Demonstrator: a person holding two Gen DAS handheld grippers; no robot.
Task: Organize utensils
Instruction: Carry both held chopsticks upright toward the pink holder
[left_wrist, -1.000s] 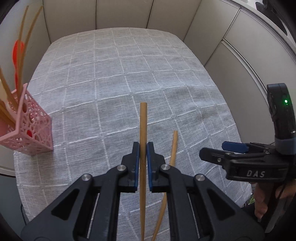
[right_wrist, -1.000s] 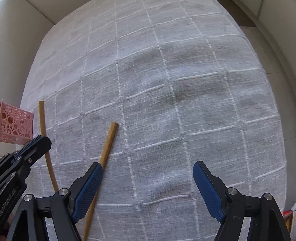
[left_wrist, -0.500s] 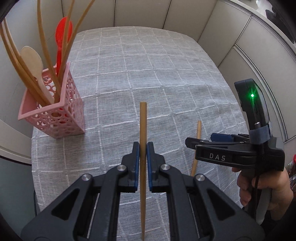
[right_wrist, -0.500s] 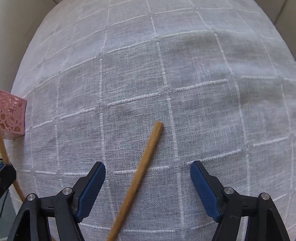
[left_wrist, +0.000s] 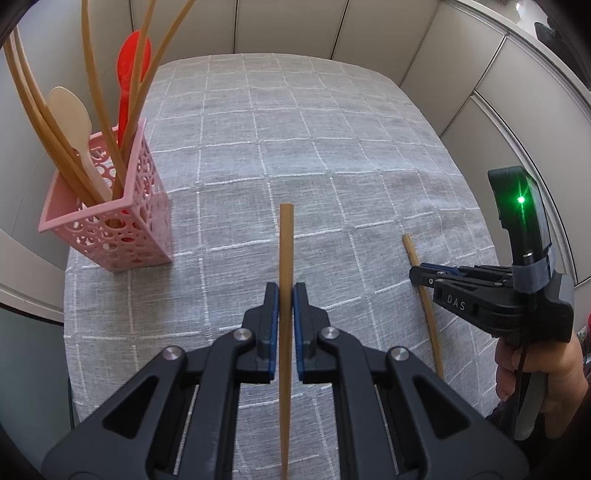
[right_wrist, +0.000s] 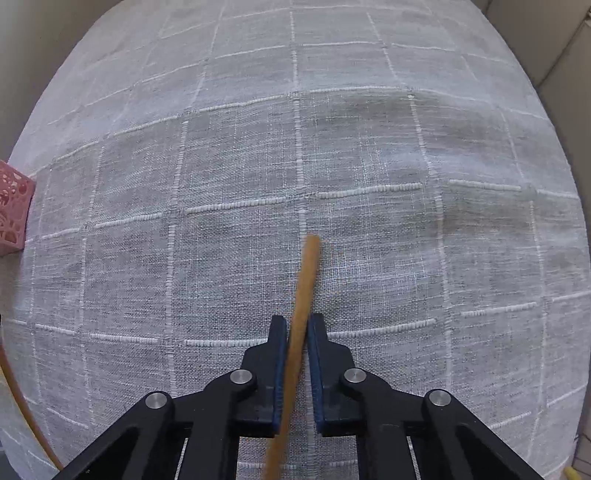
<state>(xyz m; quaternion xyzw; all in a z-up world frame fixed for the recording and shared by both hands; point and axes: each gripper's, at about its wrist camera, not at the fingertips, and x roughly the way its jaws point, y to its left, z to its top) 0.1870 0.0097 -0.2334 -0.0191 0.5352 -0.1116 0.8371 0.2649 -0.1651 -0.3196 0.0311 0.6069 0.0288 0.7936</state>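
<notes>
The right gripper has its blue-padded jaws closed around a wooden chopstick, which runs from the near edge forward and slightly rightward, its blunt end pointing away over the grey checked tablecloth. At the far left edge, a corner of the pink perforated holder stands on the cloth. Another thin wooden stick curves along the near left border.
</notes>
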